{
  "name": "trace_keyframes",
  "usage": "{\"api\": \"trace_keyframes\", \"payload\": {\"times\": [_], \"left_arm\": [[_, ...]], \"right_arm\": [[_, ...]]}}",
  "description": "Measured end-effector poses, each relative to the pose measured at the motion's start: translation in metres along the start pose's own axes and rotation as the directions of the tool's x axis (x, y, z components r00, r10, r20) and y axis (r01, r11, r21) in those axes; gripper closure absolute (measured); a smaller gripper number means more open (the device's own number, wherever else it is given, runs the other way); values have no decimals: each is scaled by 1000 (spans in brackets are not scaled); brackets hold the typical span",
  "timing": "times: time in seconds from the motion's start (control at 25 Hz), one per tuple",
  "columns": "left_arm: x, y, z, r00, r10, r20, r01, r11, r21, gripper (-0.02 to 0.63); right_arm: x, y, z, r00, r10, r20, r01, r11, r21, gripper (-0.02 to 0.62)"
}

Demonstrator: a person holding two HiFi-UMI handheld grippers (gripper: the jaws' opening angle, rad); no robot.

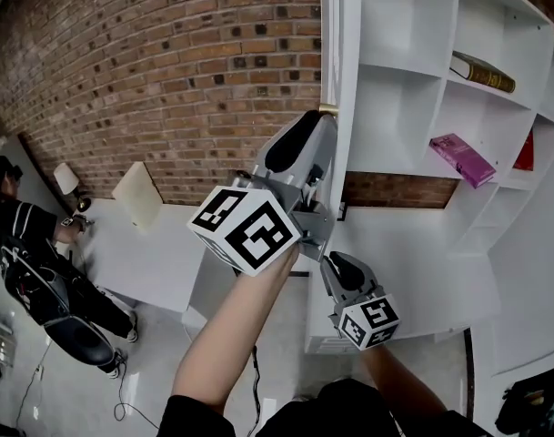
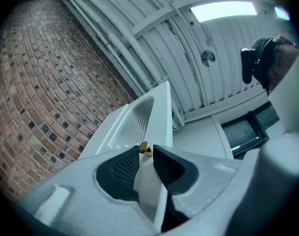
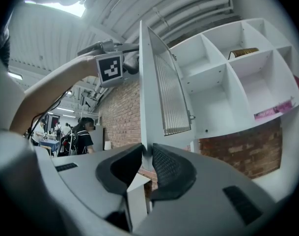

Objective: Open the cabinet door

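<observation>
Left gripper (image 2: 145,152) clamps the cabinet door (image 1: 342,62) by its brass knob (image 1: 328,109), upper centre of the head view; right gripper (image 3: 147,149) pinches its lower edge. It looks light, stiff and probably glass-panelled, so the frame is the place to hold.

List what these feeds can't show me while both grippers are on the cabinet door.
- Head view: cabinet door is edge-on, so its front face is hidden.
- Head view: right gripper tips hidden behind its own body.
- Head view: print on the pink book too small.
- Left gripper view: gold knob base hidden behind the jaws.
</observation>
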State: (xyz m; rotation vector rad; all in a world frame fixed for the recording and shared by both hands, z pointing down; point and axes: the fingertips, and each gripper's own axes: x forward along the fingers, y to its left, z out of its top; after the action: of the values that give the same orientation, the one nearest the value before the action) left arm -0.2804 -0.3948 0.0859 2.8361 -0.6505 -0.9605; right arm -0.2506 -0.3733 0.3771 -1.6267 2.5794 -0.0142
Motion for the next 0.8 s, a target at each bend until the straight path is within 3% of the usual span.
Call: {"api": "trace_keyframes", "payload": {"times": [0.08, 0.24, 0.44, 0.6, 0.8], "left_arm": [[-6, -5, -4, 1000, -8, 3, 8, 1000, 8, 518], [-34, -8, -20, 1000, -7, 17, 8, 999, -52, 518], [-76, -3, -35, 997, 69, 31, -68, 997, -39, 518], [-118, -31, -80, 996, 64, -54, -62, 997, 53, 518], [-177, -55, -152, 974, 195, -112, -191, 980, 45, 519]], "right_arm": [[-6, -3, -1, 1000, -3, 11, 3, 1000, 27, 532], [-31, -6, -13, 1000, -21, -21, 22, 998, 64, 532], [-83, -28, -24, 995, -26, -94, 32, 997, 66, 532], [-149, -64, -26, 991, -63, -122, 74, 993, 87, 534], [-231, -110, -22, 984, -128, -122, 135, 989, 53, 535]]}}
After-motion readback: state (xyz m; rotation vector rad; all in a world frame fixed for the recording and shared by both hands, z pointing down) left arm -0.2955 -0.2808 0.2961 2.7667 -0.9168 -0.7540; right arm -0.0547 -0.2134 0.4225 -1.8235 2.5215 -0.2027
